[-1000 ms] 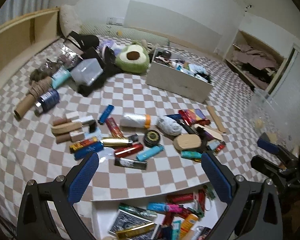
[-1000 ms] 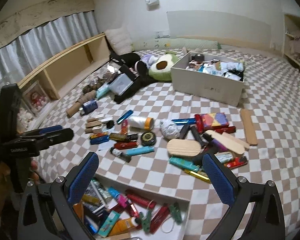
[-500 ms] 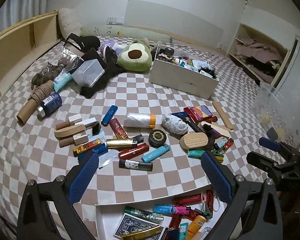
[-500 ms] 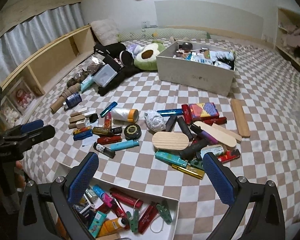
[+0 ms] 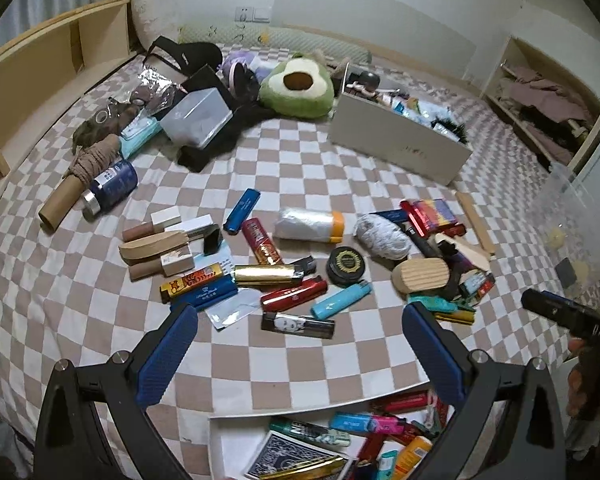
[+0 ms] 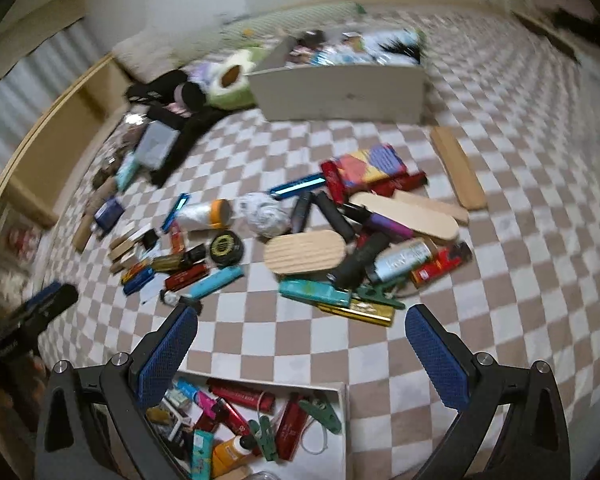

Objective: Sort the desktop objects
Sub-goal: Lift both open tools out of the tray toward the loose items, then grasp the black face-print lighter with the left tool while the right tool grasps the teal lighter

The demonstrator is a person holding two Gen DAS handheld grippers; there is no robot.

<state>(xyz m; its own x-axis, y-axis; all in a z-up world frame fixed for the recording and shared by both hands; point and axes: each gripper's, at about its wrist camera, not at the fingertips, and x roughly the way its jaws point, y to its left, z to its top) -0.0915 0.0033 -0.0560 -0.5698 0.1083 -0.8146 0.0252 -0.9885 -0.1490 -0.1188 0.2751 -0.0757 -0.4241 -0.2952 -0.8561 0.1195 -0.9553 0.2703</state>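
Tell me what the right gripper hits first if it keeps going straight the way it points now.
Probably the flat gold bar at the near edge of the pile, with the teal case just behind. The right gripper is open and empty; depth is unclear in this blurred view.

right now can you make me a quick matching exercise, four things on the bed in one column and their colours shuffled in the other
Things:
1. lighter
2. round tin
3. plush avocado
4. oval wooden block

Colours:
a. green
b. pale wood
c. light blue
d. black

Pairs: 1-c, 2-d, 3-a, 4-b
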